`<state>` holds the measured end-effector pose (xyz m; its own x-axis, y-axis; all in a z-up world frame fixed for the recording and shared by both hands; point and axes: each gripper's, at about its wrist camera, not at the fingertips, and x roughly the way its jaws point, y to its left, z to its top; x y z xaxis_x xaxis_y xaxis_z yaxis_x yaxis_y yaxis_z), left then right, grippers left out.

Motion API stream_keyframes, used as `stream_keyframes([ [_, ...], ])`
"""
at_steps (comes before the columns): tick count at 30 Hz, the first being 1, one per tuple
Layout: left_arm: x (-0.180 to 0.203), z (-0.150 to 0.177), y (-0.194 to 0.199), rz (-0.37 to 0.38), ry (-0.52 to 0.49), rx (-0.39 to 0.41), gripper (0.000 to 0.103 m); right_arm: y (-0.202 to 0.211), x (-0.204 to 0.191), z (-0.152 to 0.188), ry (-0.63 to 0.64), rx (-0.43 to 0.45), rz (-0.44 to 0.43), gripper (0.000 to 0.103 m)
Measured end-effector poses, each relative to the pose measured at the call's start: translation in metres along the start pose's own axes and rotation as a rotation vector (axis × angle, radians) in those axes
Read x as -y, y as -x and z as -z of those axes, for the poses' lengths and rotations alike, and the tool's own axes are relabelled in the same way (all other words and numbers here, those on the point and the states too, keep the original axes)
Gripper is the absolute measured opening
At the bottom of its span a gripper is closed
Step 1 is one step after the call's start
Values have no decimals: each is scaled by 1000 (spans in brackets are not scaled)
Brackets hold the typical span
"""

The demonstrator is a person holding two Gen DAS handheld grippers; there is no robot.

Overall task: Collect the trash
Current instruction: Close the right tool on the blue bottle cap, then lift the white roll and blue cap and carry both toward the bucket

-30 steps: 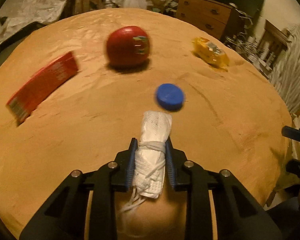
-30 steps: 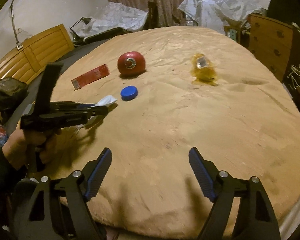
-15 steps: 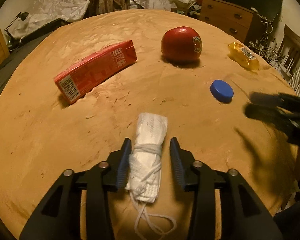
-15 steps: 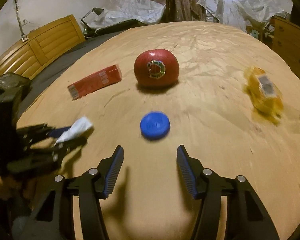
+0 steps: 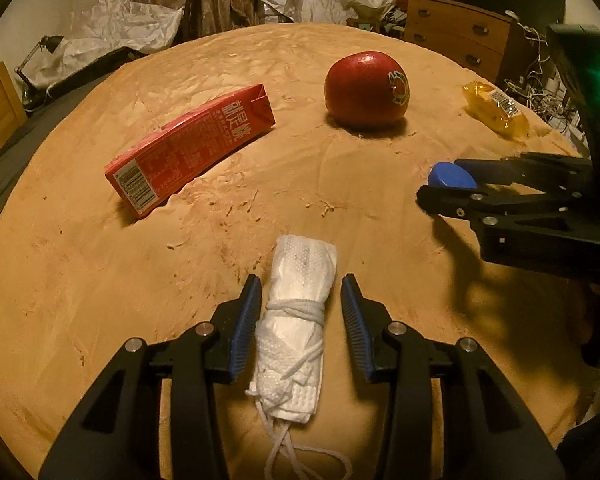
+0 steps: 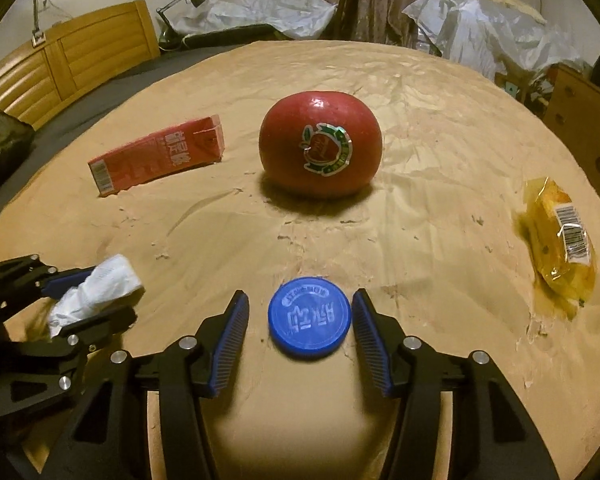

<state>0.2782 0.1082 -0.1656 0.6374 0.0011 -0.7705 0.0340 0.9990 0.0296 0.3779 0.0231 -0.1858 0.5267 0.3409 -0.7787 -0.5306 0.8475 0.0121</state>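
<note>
Trash lies scattered on a tan, crumpled cloth (image 6: 440, 160). A round blue cap (image 6: 309, 317) sits between the right gripper (image 6: 300, 320)'s closing jaws, pads not yet touching it. A white mask bundle (image 5: 296, 332) tied with cord lies between the left gripper (image 5: 300, 324)'s parted, ribbed pads; its far end is hidden from the right wrist view. Beyond sit a red carton (image 6: 158, 154), a glossy stickered apple (image 6: 321, 144) and a yellow wrapper (image 6: 560, 240).
</note>
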Motion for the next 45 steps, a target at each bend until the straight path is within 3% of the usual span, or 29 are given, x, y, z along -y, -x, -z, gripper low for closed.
stream_keyframes([
  [2, 1, 1, 1, -13, -3, 1, 38, 1, -2, 1, 6, 3, 13, 41],
  [7, -2, 3, 3, -22, 21, 3, 28, 9, -1, 9, -7, 18, 19, 41],
  [28, 9, 18, 19, -39, 50, 0, 25, 96, -7, 75, -46, 81, 31, 41],
  [37, 33, 24, 79, -65, 93, 134, 25, 142, 0, 90, -108, 173, 54, 41],
  [45, 60, 17, 143, -69, 99, 285, 25, 221, -9, 95, -109, 342, 99, 41],
])
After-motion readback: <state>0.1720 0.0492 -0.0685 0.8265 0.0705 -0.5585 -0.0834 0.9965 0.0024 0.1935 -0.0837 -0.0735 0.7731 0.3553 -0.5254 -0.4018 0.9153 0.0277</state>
